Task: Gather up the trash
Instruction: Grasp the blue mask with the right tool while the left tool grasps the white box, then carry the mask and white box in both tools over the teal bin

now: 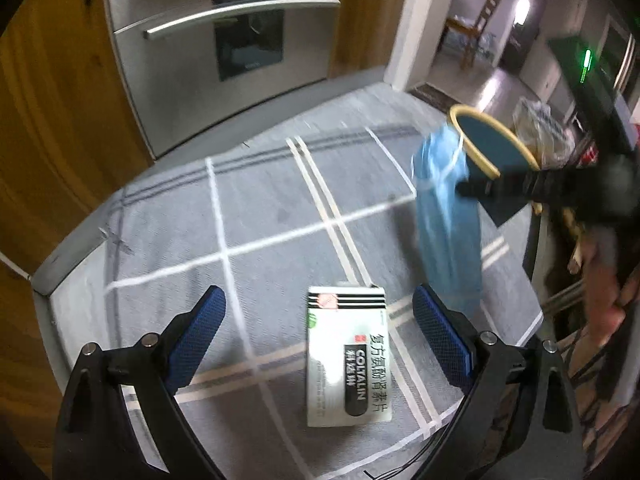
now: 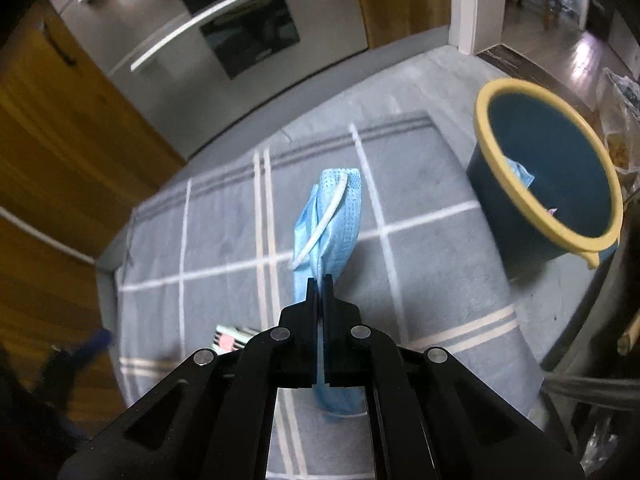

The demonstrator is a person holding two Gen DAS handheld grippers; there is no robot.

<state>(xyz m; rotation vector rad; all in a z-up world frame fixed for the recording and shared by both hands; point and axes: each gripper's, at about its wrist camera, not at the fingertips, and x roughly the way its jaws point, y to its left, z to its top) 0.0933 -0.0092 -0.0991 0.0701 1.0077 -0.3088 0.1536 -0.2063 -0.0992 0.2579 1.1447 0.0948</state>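
Step in hand: carrying trash to the bin. Right gripper [image 2: 319, 280] is clenched on a blue mask [image 2: 328, 220], which hangs clear above the grey cloth [image 2: 208, 240]. Bin [image 2: 492, 96] stands on the cloth, ahead and to the right, with blue scrap already inside. Left gripper [image 1: 320, 336] is spread wide, its pads either side of a box [image 1: 346, 360] lying flat on the cloth. Next move probably calls for bringing the mask over the bin rim, then releasing; the box remains to be grasped

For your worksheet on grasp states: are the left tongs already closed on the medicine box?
No: the left tongs stand wide open, and the medicine box lies untouched on the mat between them.
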